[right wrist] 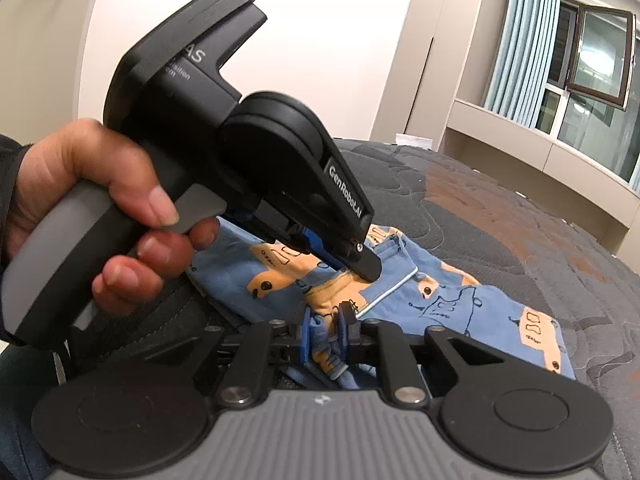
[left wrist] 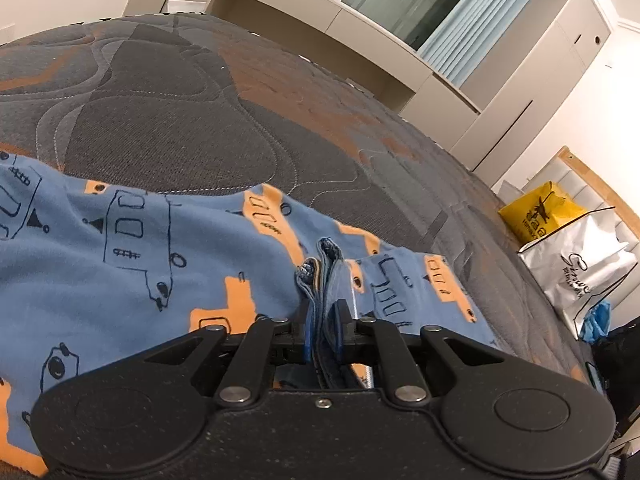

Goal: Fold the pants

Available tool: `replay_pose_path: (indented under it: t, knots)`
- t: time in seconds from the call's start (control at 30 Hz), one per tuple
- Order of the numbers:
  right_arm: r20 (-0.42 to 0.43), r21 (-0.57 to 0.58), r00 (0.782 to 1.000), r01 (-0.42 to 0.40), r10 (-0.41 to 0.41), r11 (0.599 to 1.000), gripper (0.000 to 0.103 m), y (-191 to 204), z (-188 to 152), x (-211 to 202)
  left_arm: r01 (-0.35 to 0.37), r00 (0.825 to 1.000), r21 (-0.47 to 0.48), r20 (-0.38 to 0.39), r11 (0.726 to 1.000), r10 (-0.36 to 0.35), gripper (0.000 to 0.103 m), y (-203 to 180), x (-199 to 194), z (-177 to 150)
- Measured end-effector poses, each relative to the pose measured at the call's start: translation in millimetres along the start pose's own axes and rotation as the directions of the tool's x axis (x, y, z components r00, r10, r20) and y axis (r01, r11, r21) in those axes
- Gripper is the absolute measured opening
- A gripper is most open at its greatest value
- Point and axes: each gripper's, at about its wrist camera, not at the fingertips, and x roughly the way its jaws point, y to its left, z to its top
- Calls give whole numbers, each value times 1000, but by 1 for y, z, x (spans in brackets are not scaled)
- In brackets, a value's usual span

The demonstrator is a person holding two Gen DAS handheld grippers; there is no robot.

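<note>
The pants [left wrist: 132, 264] are blue with orange and dark truck prints and lie on a grey and orange quilted mattress [left wrist: 168, 120]. My left gripper [left wrist: 324, 320] is shut on a bunched edge of the pants, with fabric folds poking up between its blue pads. In the right wrist view the pants [right wrist: 472, 308] spread to the right. My right gripper [right wrist: 326, 332] is shut on another bunch of the pants fabric. The left gripper [right wrist: 360, 268], held by a hand, pinches the cloth just beyond it.
A yellow bag [left wrist: 540, 212] and a white paper bag [left wrist: 580, 268] stand beside the mattress at the right. A window with blue curtains [right wrist: 528, 40] and low white cabinets [left wrist: 360, 32] lie beyond the mattress.
</note>
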Motion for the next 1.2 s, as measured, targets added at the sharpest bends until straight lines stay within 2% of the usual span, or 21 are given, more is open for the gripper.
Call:
replay_pose_path:
  t: [0.07, 0.1, 0.13, 0.17, 0.2, 0.23, 0.3, 0.37, 0.4, 0.47, 0.53, 0.67, 0.73, 0.83, 0.9, 0.97, 1.0, 1.07, 1.1, 1.13, 1.2]
  knots:
    - [9, -4, 1000, -14, 14, 1000, 29, 0, 0, -3, -4, 1000, -17, 11, 1000, 4, 27, 1, -2, 0]
    - [15, -9, 1000, -25, 25, 1000, 40, -5, -1, -7, -4, 1000, -21, 17, 1000, 5, 42, 1, -3, 1]
    - [22, -10, 999, -28, 29, 1000, 57, -11, -2, -12, -5, 1000, -26, 27, 1000, 5, 57, 1, -5, 1]
    - [34, -8, 999, -16, 16, 1000, 65, -21, -3, -19, -10, 999, -27, 40, 1000, 11, 62, 0, -6, 2]
    - [42, -4, 999, 9, -9, 1000, 80, -32, -5, -25, -24, 998, -22, 54, 999, 25, 68, -2, -6, 3]
    - [47, 4, 998, 47, -47, 999, 87, -45, -7, -31, -47, 996, -11, 72, 999, 48, 71, -6, -5, 4]
    - [40, 22, 986, 161, -161, 987, 89, -75, -11, -37, -79, 991, 0, 107, 997, 78, 74, -13, -2, 5]
    - [16, 36, 961, 274, -275, 961, 91, -103, -14, -38, -92, 988, 6, 127, 996, 90, 75, -21, 2, 7]
    - [11, 47, 955, 296, -297, 954, 93, -114, -14, -38, -88, 987, 7, 135, 996, 87, 76, -24, 4, 7]
    - [27, 72, 955, 293, -295, 954, 101, -133, -14, -38, -103, 985, 22, 144, 994, 99, 79, -29, 9, 7]
    - [47, 80, 946, 315, -320, 946, 103, -148, -13, -27, -152, 979, 54, 142, 987, 143, 79, -36, 15, 8]
    - [-24, 90, 943, 333, -332, 939, 103, -176, -15, 22, -284, 952, 127, 157, 950, 263, 79, -42, 24, 4]
    - [-77, 78, 941, 335, -329, 939, 103, -183, -19, 45, -316, 944, 151, 155, 937, 293, 81, -39, 27, 2]
    - [-153, 48, 912, 392, -381, 919, 103, -191, -32, 69, -347, 932, 192, 182, 918, 314, 85, -35, 27, -2]
    - [-156, 73, 902, 418, -403, 906, 103, -193, -37, 66, -351, 929, 189, 189, 917, 317, 86, -32, 27, -4]
    - [-162, 53, 871, 476, -463, 878, 103, -195, -42, 65, -352, 929, 189, 192, 917, 317, 86, -32, 25, -4]
    - [-167, 50, 865, 486, -473, 872, 103, -197, -44, 65, -350, 929, 186, 192, 918, 316, 86, -32, 24, -4]
    - [-146, 58, 865, 491, -480, 869, 102, -195, -44, 54, -327, 935, 161, 196, 931, 295, 86, -33, 16, -3]
    - [-125, 59, 867, 491, -482, 869, 103, -192, -43, 45, -303, 941, 147, 200, 942, 272, 90, -33, 9, -5]
    - [-103, 64, 872, 485, -478, 872, 103, -184, -42, 35, -271, 949, 141, 204, 952, 240, 99, -34, 2, -7]
    - [-75, 77, 884, 466, -461, 882, 103, -170, -41, 16, -213, 962, 175, 207, 961, 176, 102, -40, -6, -12]
